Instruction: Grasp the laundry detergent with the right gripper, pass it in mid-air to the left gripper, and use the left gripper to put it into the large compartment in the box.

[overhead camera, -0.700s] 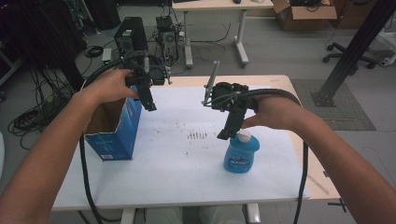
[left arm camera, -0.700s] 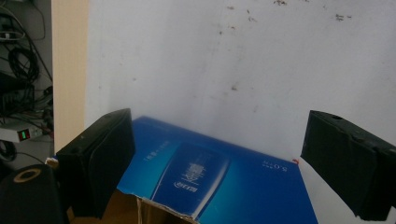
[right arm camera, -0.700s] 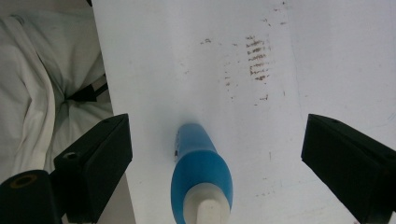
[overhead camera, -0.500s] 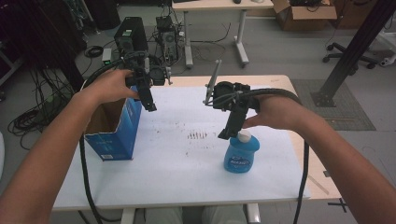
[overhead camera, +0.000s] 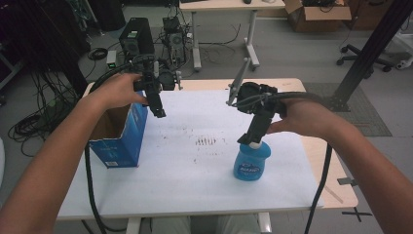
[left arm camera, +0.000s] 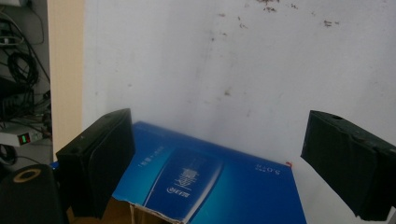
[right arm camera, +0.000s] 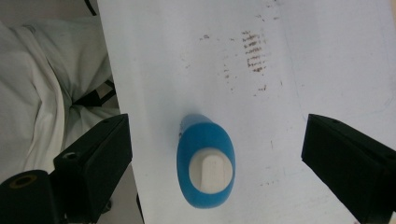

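Two tongs, both spread wide: right tongs (overhead camera: 248, 140) hover directly over the blue bottle (overhead camera: 251, 163) upright on the surface (overhead camera: 195, 170), nothing gripped. Best to drop straight, centring the white cap (right arm camera: 210, 173). Left tongs (overhead camera: 159, 111) wait above the blue box (overhead camera: 122, 139).

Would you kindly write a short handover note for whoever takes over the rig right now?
Left tongs: open, holding nothing, hovering over the open blue box at the table's left side.
Right tongs: open, pointing straight down over the white cap of the blue bottle, not touching it.
Bottle stands upright on the white table cover, right of centre, apart from the box.
Done: both tongs lined up above their things.
Left: probably lower and grip the bottle, possibly to put it in the box.
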Demonstrator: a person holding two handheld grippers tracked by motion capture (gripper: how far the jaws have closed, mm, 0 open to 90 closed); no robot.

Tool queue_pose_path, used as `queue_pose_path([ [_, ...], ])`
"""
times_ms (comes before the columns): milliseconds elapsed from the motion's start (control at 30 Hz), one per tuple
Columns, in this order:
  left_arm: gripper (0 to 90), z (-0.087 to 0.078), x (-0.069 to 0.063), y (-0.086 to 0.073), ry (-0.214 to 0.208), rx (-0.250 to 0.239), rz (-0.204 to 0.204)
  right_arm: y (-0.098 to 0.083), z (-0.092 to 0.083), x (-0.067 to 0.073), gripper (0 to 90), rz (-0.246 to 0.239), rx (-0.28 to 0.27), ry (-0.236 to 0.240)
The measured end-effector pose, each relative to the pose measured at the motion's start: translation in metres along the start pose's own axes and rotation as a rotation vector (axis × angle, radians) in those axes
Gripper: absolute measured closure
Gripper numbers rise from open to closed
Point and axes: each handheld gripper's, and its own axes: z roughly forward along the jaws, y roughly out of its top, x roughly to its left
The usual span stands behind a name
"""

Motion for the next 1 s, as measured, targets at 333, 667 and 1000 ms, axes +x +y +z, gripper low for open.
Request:
queue_pose_path([
  [333, 9.9, -0.001, -0.004, 0.004, 0.003, -0.003, 0.017, -0.038, -0.004, -0.002, 8.0, 0.051, -0.038, 0.007],
  [667, 9.8, 0.0, -0.004, 0.004, 0.0, -0.003, 0.011, -0.075, -0.001, 0.001, 8.1, 0.091, -0.086, 0.007],
  [1000, 9.9, 0.001, -0.004, 0.007, -0.002, -0.002, 0.014, -0.112, 0.015, 0.003, 8.1, 0.117, -0.15, 0.001],
])
